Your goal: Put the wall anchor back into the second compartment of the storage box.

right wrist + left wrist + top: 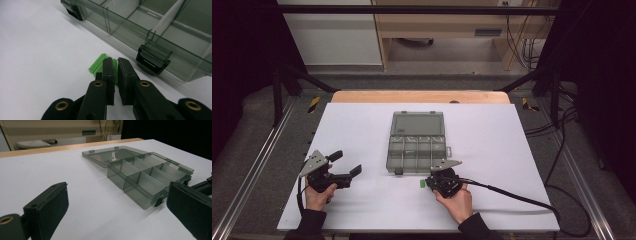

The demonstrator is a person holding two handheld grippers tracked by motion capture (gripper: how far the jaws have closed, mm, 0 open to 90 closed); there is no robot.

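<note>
a lab or recording workspace, not a home: a white board (362, 130) lies on a wooden table (419, 96) inside a black metal frame (412, 9), with aluminium rails (252, 170) along both side edges. beyond the far edge hang loose cables (524, 45) beside plain wooden furniture (437, 25), over grey carpet (267, 165) marked with hazard tape (313, 104).

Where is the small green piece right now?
The green piece lies on the white table, clamped between the right gripper's jaws, just in front of the open compartment box.
</note>
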